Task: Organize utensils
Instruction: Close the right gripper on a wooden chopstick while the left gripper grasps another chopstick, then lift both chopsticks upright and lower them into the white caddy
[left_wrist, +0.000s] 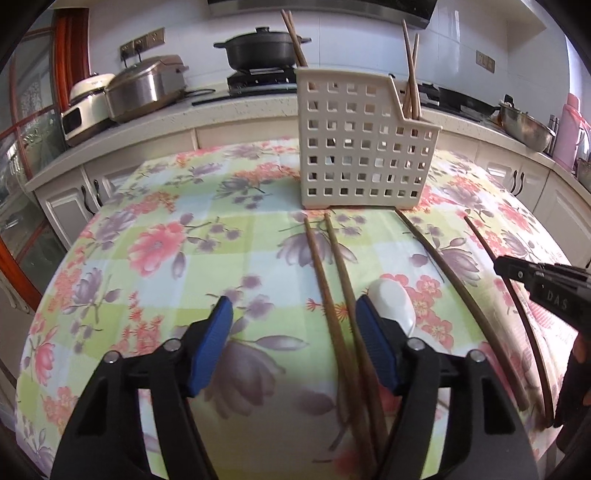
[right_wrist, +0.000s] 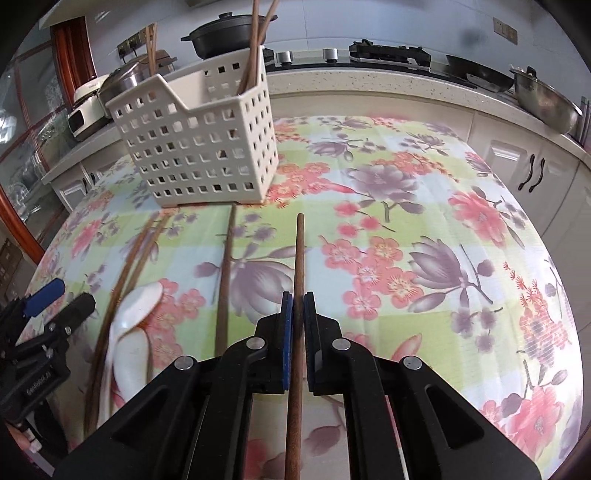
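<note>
A cream perforated basket (left_wrist: 354, 147) (right_wrist: 199, 147) stands at the far side of the table, with several chopsticks (left_wrist: 412, 74) (right_wrist: 255, 44) upright in it. My left gripper (left_wrist: 293, 306) (right_wrist: 62, 299) is open low over the cloth. A pair of brown chopsticks (left_wrist: 332, 295) (right_wrist: 129, 258) lies between its jaws, close to the right pad, untouched. A white spoon (left_wrist: 391, 299) (right_wrist: 136, 306) lies just right of that pad. My right gripper (right_wrist: 298, 295) (left_wrist: 502, 264) is shut on a brown chopstick (right_wrist: 299, 254) (left_wrist: 484, 240) that points at the basket. Another dark chopstick (left_wrist: 443, 266) (right_wrist: 225, 277) lies loose between the two grippers.
The table wears a floral cloth (left_wrist: 166, 240) (right_wrist: 424, 221). Behind it runs a kitchen counter with a black pot (left_wrist: 264, 46) on the hob, a steel cooker (left_wrist: 147, 88) and a steel bowl (left_wrist: 524, 125). White cabinets (right_wrist: 517, 166) sit below the counter.
</note>
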